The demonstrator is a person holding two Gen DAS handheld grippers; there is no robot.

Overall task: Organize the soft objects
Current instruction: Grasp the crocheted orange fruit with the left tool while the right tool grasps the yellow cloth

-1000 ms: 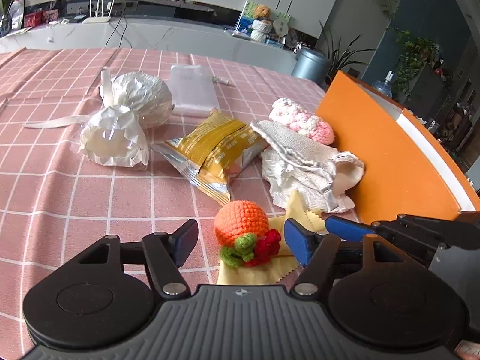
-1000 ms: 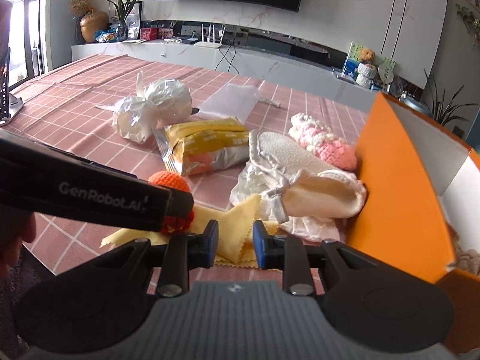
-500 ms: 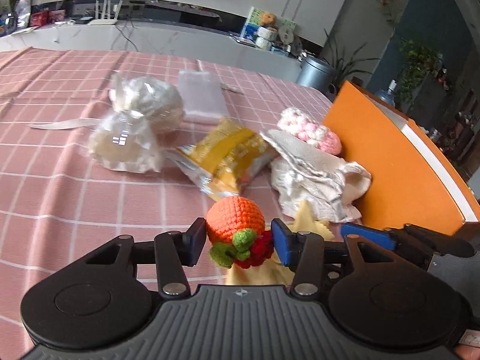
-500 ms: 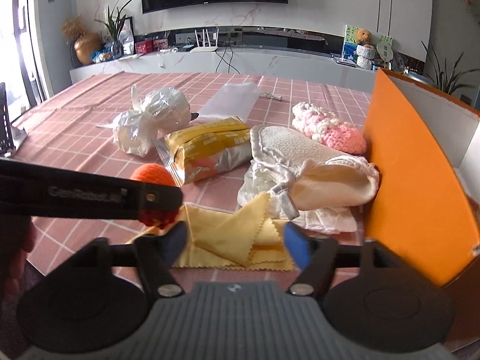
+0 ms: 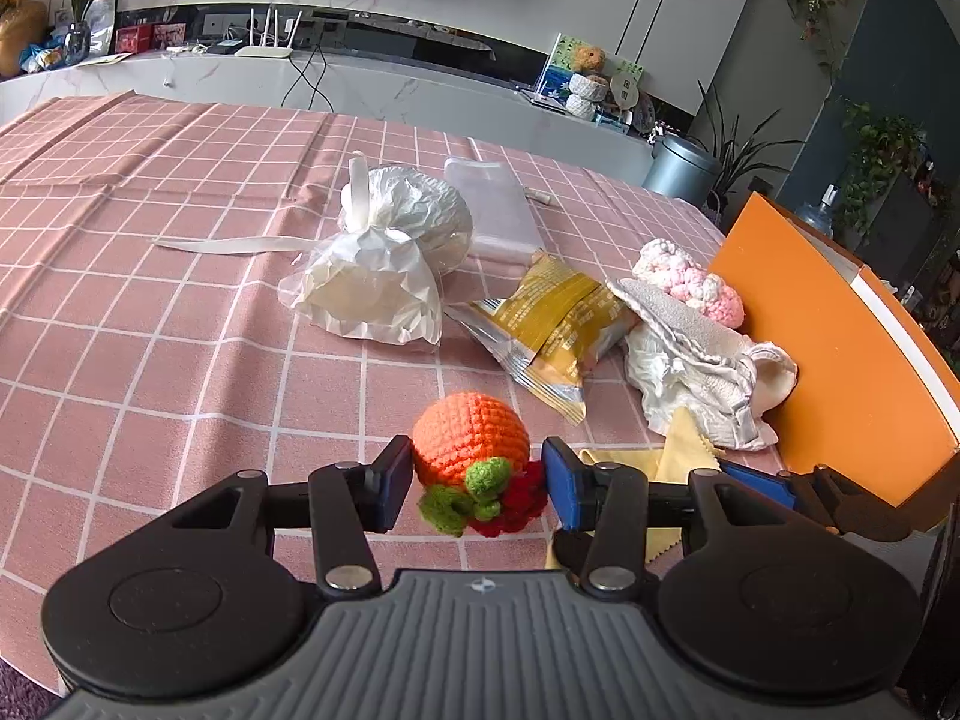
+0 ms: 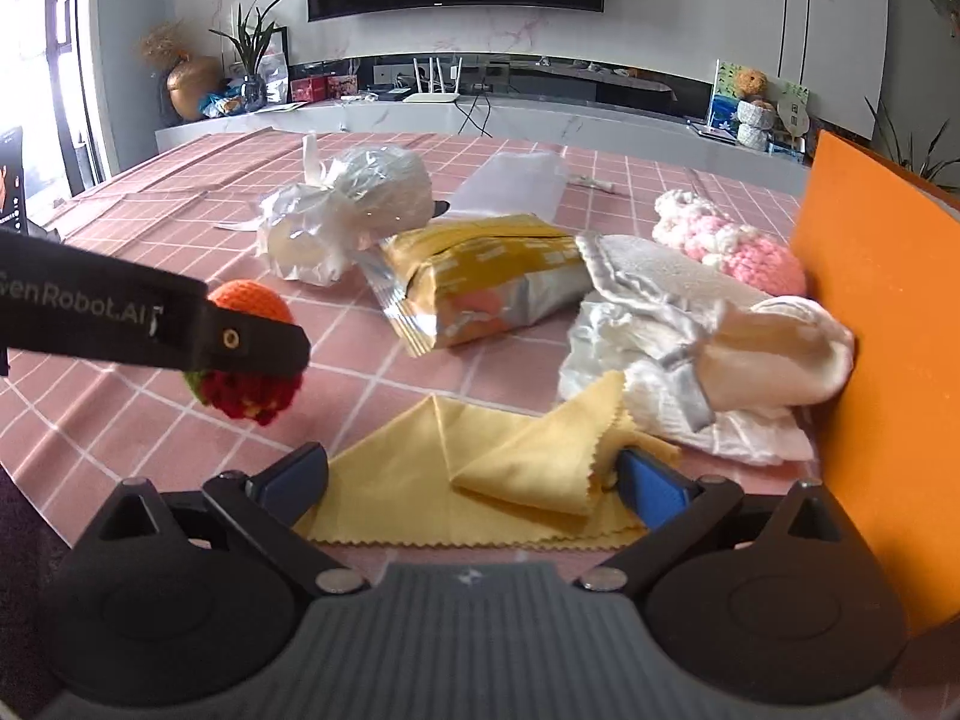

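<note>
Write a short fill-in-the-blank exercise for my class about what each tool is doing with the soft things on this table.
1. The left tool is shut on the crocheted ____.
2. The right tool, its jaws just opened wide, straddles the folded ____ cloth.
3. The tall box wall at the right is ____.
4. The pink-and-white crochet piece lies ____ that wall.

Missing words: orange; yellow; orange; beside

Left gripper (image 5: 477,483): black linkage arms, two round black hubs at base, grey ribbed housing between hubs with small round logo at centre top. Silver screw heads at arm pivots. Fingers (image 5: 563,483) faced with blue pads. Right gripper (image 6: 474,483): same build, black arms, grey ribbed housing, silver screws, blue pads. Right wrist view: left gripper's black finger seen side-on, white "GenRobot.AI" lettering partly cut off, one small round fastener near tip.
</note>
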